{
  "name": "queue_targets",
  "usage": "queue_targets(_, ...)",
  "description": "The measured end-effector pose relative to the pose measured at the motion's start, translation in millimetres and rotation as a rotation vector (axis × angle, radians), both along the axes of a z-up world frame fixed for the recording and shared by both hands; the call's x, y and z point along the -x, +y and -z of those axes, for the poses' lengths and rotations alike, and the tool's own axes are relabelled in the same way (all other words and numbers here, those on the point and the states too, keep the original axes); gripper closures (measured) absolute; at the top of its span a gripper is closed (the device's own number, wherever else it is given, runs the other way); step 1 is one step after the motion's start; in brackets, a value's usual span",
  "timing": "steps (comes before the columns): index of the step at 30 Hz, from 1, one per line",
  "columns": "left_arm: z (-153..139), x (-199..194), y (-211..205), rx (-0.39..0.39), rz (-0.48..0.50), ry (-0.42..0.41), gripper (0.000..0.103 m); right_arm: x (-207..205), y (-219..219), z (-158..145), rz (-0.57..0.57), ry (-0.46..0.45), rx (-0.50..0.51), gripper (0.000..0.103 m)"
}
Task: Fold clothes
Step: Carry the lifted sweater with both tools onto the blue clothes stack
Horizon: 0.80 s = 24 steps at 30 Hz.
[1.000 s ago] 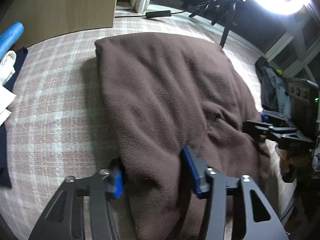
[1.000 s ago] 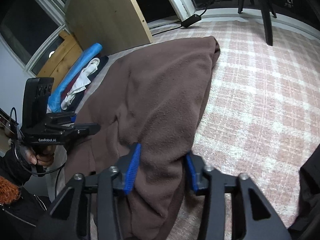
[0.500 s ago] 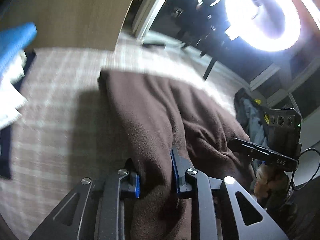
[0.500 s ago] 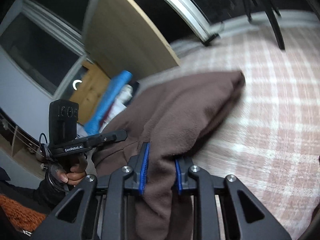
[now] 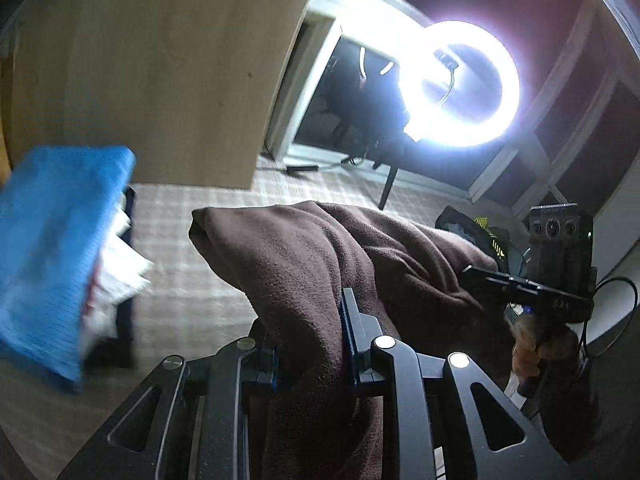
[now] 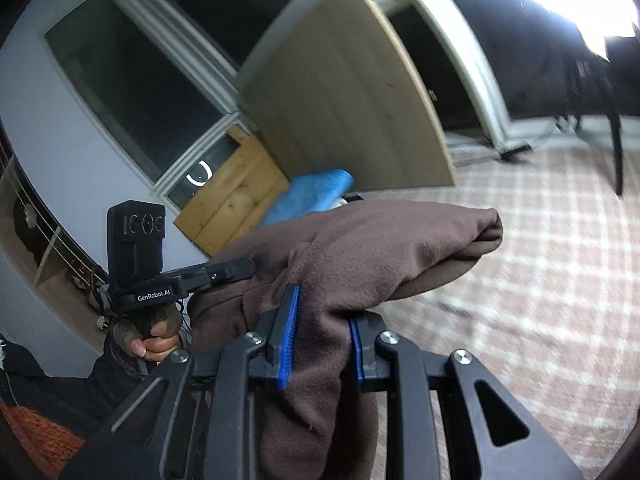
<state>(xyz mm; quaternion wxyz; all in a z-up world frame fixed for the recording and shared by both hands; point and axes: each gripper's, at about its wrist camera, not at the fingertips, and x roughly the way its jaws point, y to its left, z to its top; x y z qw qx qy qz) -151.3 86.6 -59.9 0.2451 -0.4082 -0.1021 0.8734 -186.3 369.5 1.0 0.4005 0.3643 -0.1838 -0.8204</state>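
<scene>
Beside a leaning wooden board (image 5: 152,72), a blue roll (image 5: 52,256) — both the left gripper (image 5: 310,340) and right gripper (image 6: 322,336) clamp a bunched, lifted brown fleece garment (image 5: 320,248).

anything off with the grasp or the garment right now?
Nothing stands out. Left gripper and right gripper each pinch a bunched edge of the brown fleece garment, which hangs between them, creased but intact.

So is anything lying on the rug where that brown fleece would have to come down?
Nothing visible does. Both the left gripper and right gripper are shut on the brown fleece, and the checked rug beyond it looks bare. The blue roll lies off to one side.
</scene>
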Motion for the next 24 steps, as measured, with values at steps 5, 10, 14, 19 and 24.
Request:
queue_targets(5, -33.4, 15.4, -76.0, 0.030, 0.006, 0.070, 0.081, 8.5, -77.5, -32.9, 0.014, 0.066, -0.014, 0.081)
queue_targets(10, -69.4, 39.7, -163.5, 0.067, -0.008, 0.148, 0.081, 33.3, -166.1, -65.1, 0.018, 0.147, -0.012, 0.081)
queue_targets(14, -92.9, 63.8, -222.4, 0.107, -0.033, 0.194, 0.081, 64.3, -235.3, -83.1, 0.022, 0.196, -0.011, 0.081)
queue_targets(19, -94.7, 93.3, -283.9, 0.131, -0.047, 0.227, 0.081, 95.5, -297.4, -80.0, 0.023, 0.213, -0.006, 0.081)
queue_targets(24, 3.9, 133.3, -329.8, 0.093, -0.031, 0.005, 0.081, 124.5, -335.9, 20.2, 0.042, 0.008, -0.058, 0.081)
